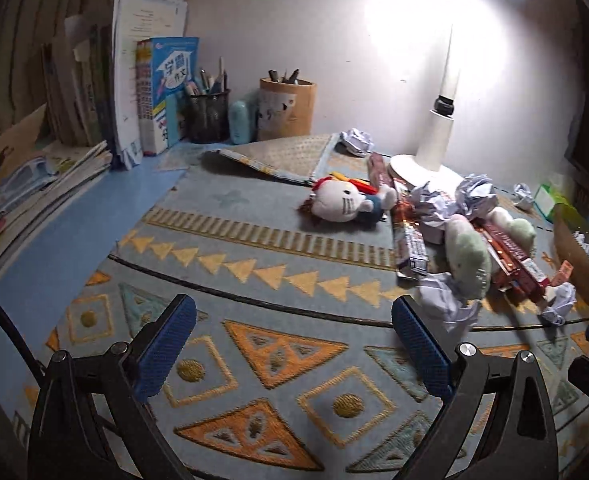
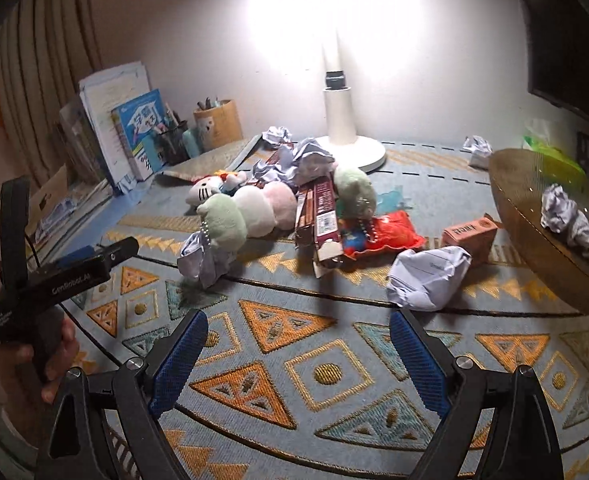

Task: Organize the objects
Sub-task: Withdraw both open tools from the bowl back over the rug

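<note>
Found both claws released and empty: left claw [image 1: 294, 344] and right claw [image 2: 298, 354] spread wide over bare patterned mat [image 2: 334, 376], nothing between the pads. Left claw also seen from the right wrist view at the near left edge, carried in a hand [image 2: 50, 360]. Noted the clutter still unsorted, heaped mid-surface in front of the lamp base [image 2: 358, 152]: white cat plush [image 1: 342, 204] at the left of the heap, pastel caterpillar plush [image 2: 250, 212] beside it, long brown cartons [image 2: 318, 216] lying across the pile, red packet [image 2: 386, 232] and small orange box [image 2: 470, 236] to the right. Counted crumpled paper balls scattered about: a large one [image 2: 426, 276] nearest the right claw, another [image 2: 202, 260] touching the near end of the caterpillar plush, others farther back near the lamp. Observed a round wooden bowl [image 2: 534, 240] at the right edge, already containing one paper ball [image 2: 570, 220]. Books [image 1: 166, 92] and pen holders [image 1: 208, 116] standing tidy at the far left. Judged the step in hand as an approach toward the heap, with no item yet taken. Judged the next move to call for lowering the right claw over the large paper ball, pads either side, closing gently on the soft wad, then carrying it right to the bowl. Flagged risk of nudging the orange box close behind it.
</note>
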Demonstrator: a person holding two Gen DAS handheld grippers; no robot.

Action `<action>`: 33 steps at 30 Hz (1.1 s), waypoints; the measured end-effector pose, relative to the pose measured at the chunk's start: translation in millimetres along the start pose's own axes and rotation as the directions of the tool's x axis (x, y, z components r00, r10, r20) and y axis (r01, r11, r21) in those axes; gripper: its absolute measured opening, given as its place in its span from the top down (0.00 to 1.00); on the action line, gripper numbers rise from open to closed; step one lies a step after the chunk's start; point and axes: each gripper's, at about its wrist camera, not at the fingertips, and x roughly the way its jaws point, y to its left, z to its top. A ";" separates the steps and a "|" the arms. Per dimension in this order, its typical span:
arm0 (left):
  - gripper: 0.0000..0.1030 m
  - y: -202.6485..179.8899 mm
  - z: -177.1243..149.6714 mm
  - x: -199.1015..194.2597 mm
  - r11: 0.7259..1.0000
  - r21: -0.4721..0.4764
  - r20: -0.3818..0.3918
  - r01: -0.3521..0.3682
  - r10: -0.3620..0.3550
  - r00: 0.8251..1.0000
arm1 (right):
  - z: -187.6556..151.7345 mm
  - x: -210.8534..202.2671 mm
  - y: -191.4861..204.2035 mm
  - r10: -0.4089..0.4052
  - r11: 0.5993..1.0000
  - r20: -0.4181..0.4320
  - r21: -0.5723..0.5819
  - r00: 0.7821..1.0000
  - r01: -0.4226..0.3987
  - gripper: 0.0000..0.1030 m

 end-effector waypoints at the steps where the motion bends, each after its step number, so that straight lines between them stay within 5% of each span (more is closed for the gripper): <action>1: 0.04 1.1 1.0 3.3 1.000 0.011 0.002 -0.017 0.016 1.000 | -1.3 7.7 6.5 -0.011 1.000 -0.005 -0.029 1.000 0.010 0.11; 5: 0.04 2.7 2.4 13.4 1.000 0.007 -0.034 0.020 -0.020 0.999 | -3.9 38.7 22.4 -0.068 0.992 -0.082 -0.115 0.994 0.059 0.11; 9: 0.04 8.7 2.2 16.2 0.999 -0.025 -0.051 0.047 -0.048 0.998 | -6.7 44.4 28.7 -0.045 0.986 -0.099 -0.166 0.994 0.028 0.11; 17: 0.04 15.1 2.7 17.7 0.997 -0.071 -0.053 0.043 -0.047 0.998 | -8.6 51.4 16.2 0.018 0.994 -0.166 -0.107 0.986 -0.036 0.11; 33: 0.04 11.4 3.6 20.5 0.998 -0.060 -0.066 -0.006 0.002 0.998 | -12.1 57.4 22.3 -0.032 0.991 -0.210 -0.137 0.977 0.003 0.11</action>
